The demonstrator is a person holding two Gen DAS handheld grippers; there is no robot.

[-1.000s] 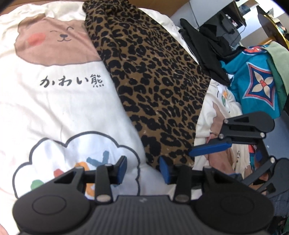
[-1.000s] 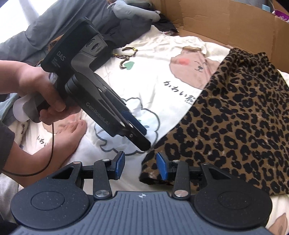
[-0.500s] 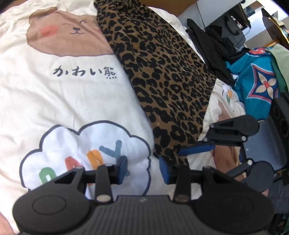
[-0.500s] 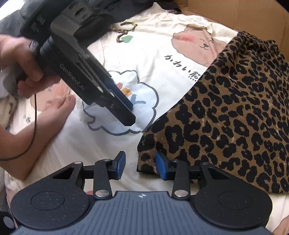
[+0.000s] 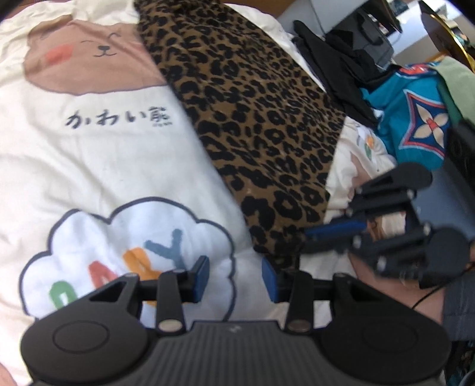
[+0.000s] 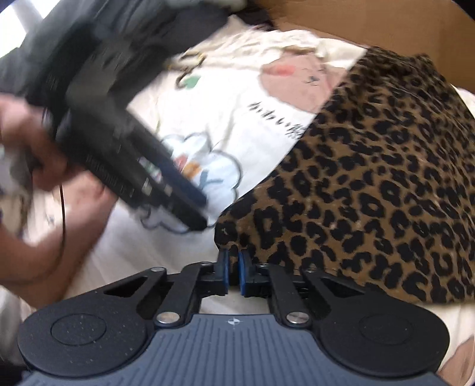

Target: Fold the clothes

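Observation:
A leopard-print garment [image 5: 252,118] lies stretched over a cream bear-print sheet [image 5: 104,166], running from far centre to near right. My left gripper [image 5: 234,277] is open just above the sheet, its right pad beside the garment's near left corner, with nothing between the fingers. My right gripper [image 6: 233,268] is shut on the near corner of the leopard-print garment [image 6: 371,184]. In the left wrist view the right gripper [image 5: 320,236] pinches that hem from the right. In the right wrist view the left gripper [image 6: 202,210] is blurred, held by a hand [image 6: 41,166].
A pile of black clothes [image 5: 335,62] and a teal patterned garment [image 5: 415,118] lie to the right of the sheet. A cardboard wall [image 6: 371,26] stands behind the bed. Grey fabric [image 6: 104,29] lies at the far left. A cloud print [image 5: 127,246] marks the sheet near me.
My right gripper has shut on the garment's near corner, having been open half a second ago. The left gripper has shifted slightly left of the garment and stays open.

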